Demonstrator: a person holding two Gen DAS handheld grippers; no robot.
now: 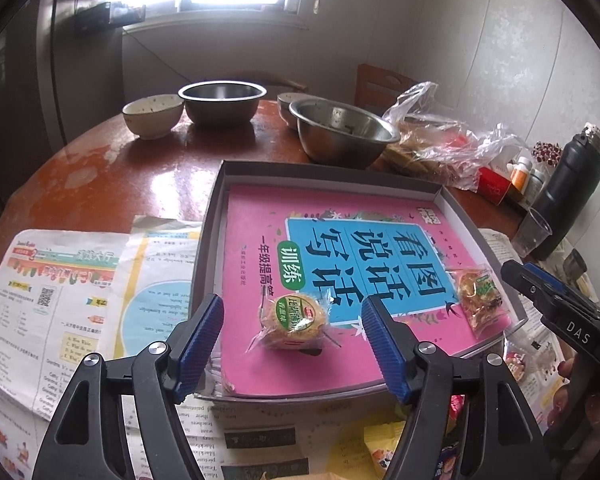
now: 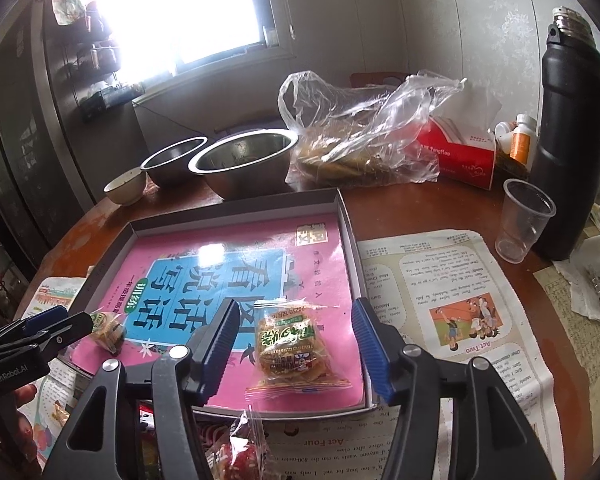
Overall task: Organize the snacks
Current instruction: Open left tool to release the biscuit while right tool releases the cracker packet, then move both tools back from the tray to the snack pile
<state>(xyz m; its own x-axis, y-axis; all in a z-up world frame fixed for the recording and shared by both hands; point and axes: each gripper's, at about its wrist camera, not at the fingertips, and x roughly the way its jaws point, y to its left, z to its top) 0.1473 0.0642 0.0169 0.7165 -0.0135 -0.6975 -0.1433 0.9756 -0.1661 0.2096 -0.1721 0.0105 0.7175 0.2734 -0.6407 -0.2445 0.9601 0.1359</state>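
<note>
Since both snacks already lie in the box [image 1: 452, 204], the left gripper [image 1: 292, 336] and right gripper [image 2: 294, 342] hover with jaws wide, apparently empty.

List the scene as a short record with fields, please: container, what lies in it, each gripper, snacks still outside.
container: shallow grey box, open, on the round wooden table
lining: pink workbook flat inside the box
snack one: round wrapped cake, on the workbook
snack two: orange wrapped cracker pack, on the workbook
left gripper: open, empty, around the cake, apart from it
right gripper: open, empty, around the cracker pack
outside: red snack packet on the newspaper before the box
</note>
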